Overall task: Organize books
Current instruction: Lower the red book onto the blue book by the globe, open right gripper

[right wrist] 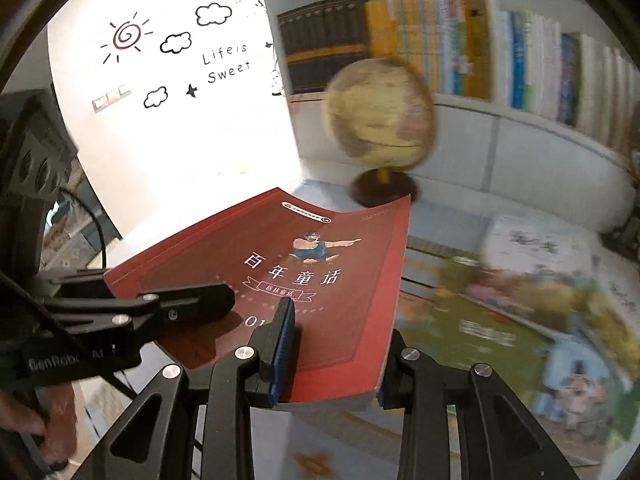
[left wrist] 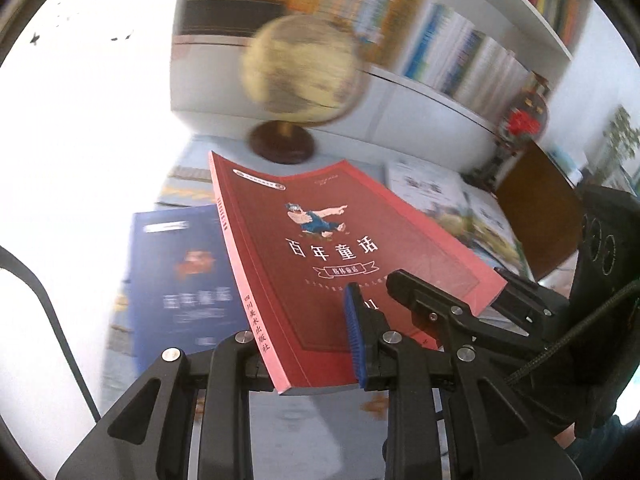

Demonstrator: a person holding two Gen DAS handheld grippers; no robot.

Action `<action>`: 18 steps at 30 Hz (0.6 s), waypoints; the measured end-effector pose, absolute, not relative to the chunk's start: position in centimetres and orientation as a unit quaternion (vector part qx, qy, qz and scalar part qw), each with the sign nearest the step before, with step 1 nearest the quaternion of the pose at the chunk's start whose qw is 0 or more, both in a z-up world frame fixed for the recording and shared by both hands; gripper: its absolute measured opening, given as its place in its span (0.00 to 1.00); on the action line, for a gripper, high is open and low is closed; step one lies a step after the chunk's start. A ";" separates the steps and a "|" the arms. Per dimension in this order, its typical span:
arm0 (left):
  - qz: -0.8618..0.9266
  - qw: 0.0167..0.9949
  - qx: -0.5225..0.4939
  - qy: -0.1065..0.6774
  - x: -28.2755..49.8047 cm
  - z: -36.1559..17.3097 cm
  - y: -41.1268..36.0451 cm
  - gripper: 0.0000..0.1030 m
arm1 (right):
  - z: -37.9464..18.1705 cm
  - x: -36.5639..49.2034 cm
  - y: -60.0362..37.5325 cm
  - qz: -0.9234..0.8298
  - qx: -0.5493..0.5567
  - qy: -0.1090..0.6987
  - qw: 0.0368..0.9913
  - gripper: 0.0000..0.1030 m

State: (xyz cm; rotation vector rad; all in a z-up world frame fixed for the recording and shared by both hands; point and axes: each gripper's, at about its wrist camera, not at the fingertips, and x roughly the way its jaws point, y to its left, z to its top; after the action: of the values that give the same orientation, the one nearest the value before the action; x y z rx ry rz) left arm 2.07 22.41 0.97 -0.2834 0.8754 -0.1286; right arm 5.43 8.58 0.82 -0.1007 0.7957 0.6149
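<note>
Glossy red paperback (left wrist: 320,248) pinched by both claws, left claw (left wrist: 312,344), right claw (right wrist: 332,352); round globe (left wrist: 300,68) behind

You've got red book (left wrist: 320,264) up off desk, closed, front cover up, tilted, spine on left w/ white Chinese lettering; cover shows cartoon figure, white title, "01". Blue book (left wrist: 180,280) lies flat below it, left side, cover up. Illustrated picture books (right wrist: 532,304) lie flat on desk to right, blurred. More books upright in rows on shelves (right wrist: 460,44) behind.
</note>
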 end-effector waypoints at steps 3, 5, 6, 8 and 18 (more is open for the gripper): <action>-0.052 0.890 -0.160 0.424 2.0 -0.6 26.2 0.22 | -0.6 6.0 12.4 0.301 -0.046 0.394 0.867 0.32; -0.048 0.887 -0.172 0.426 2.1 -2.2 28.2 0.22 | -1.8 6.4 14.7 0.303 -0.054 0.401 0.863 0.32; -0.047 0.886 -0.176 0.427 2.0 -2.7 28.6 0.22 | -2.2 6.5 15.4 0.304 -0.058 0.405 0.861 0.32; -0.047 0.882 -0.189 0.430 2.0 -4.3 29.9 0.22 | -3.3 6.7 16.8 0.304 -0.065 0.413 0.856 0.32; -0.053 0.864 -0.224 0.448 1.7 -8.2 32.4 0.22 | -6.9 7.2 19.1 0.291 -0.070 0.452 0.840 0.32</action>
State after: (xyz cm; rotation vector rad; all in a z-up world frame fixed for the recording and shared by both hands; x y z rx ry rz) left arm 1.65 32.39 -8.19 -0.4694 0.9400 -0.1103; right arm 7.16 19.09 -6.93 -0.1481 0.9555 0.6157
